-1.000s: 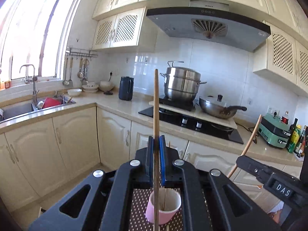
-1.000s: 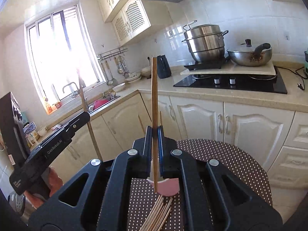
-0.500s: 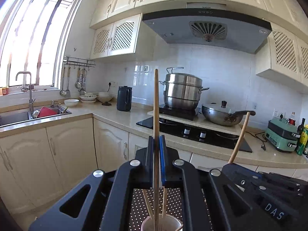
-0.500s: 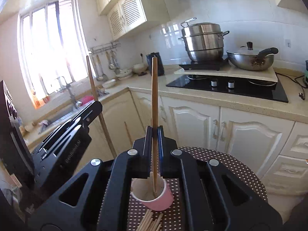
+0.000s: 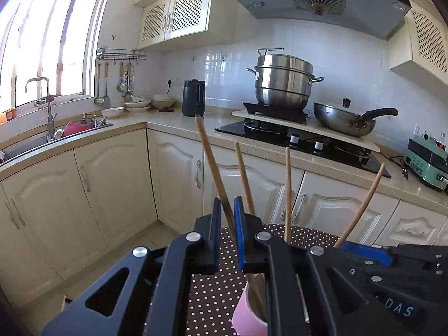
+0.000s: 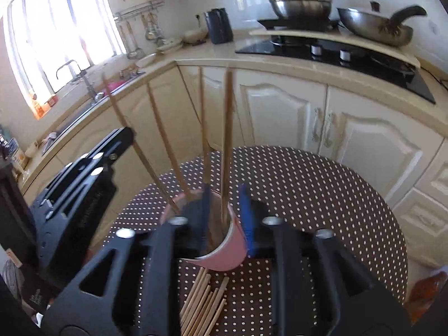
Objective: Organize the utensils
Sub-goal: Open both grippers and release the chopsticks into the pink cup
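A small round counter (image 6: 322, 184) with a brown, white-dotted cover is seen in a cream-coloured kitchen. A pink cup (image 6: 226, 252), the landmark here, stands on the counter and is used as the chopstick holder.

Left of the cup, the left tool (image 5: 226, 218) is held low over the rim. Its jaws have just been opening a little, and a tilted chopstick (image 5: 212, 168) is seen between them with a gap on the left side and the right blue pad close against it, so the grip appears only just loosened. The lower end of that chopstick is already inside the cup.

Directly above the cup, the right tool (image 6: 225, 210) is seen with its jaws parted; they have just been opening. An upright chopstick (image 6: 227, 140) stands free between them, its tip down in the cup, touched by neither pad. Two more chopsticks lean inside the cup beside it.

In front of the cup, a loose pile of chopsticks (image 6: 201, 302) lies flat on the counter.

The step in hand is judged to be the dropping of two chopsticks into the cup. Next, both tools probably need to be lifted clear without the standing sticks being knocked, then lowered to the pile.
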Demonstrator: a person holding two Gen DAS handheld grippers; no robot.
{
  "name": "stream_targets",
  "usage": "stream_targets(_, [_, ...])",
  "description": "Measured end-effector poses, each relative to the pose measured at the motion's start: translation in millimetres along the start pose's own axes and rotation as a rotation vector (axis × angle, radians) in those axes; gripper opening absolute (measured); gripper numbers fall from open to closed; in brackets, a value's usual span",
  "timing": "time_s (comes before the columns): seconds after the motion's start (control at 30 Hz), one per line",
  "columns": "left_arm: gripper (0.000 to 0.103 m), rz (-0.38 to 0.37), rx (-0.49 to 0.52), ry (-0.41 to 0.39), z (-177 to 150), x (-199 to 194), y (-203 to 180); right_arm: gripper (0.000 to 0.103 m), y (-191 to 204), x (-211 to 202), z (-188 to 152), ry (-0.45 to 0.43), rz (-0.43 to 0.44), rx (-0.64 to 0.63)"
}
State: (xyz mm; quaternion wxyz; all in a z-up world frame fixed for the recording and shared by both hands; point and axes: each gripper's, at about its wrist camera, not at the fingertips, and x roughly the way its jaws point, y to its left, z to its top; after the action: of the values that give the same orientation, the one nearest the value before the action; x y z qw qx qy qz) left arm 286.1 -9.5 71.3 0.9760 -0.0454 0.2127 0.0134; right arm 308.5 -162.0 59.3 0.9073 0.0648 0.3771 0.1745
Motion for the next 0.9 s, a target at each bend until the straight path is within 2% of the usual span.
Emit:
stream_targets(0.03, [0.018, -0.002, -0.005, 0.001, -2.6, -1.4, 3.9, 0.075, -3.6, -0.1, -2.7, -0.009, -0.004, 0.018])
stream_targets(0.07, [0.023, -0.004, -0.007, 0.002, -4.0, -2.8, 6.4, 0.076, -7.3, -2.5, -6.4, -0.034, -0.007, 0.037])
stream_targets(0.4, [0.030, 0.016, 0.015, 0.019, -19.8, -19.3, 22.0, 0.076, -10.3, -6.7, -19.1, -0.010, -0.028, 0.057])
stream_targets(0.6, [0.040, -0.010, 0.028, 0.035, -26.2, -32.0, 25.8, 0.081, -6.6, -17.8, -30.7, -0.018, -0.026, 0.069])
stream_targets(0.9, [0.053, -0.025, 0.055, 0.015, -37.4, -63.4, 27.6, 0.087, -5.3, -56.5, -52.3, -0.120, -0.026, 0.109])
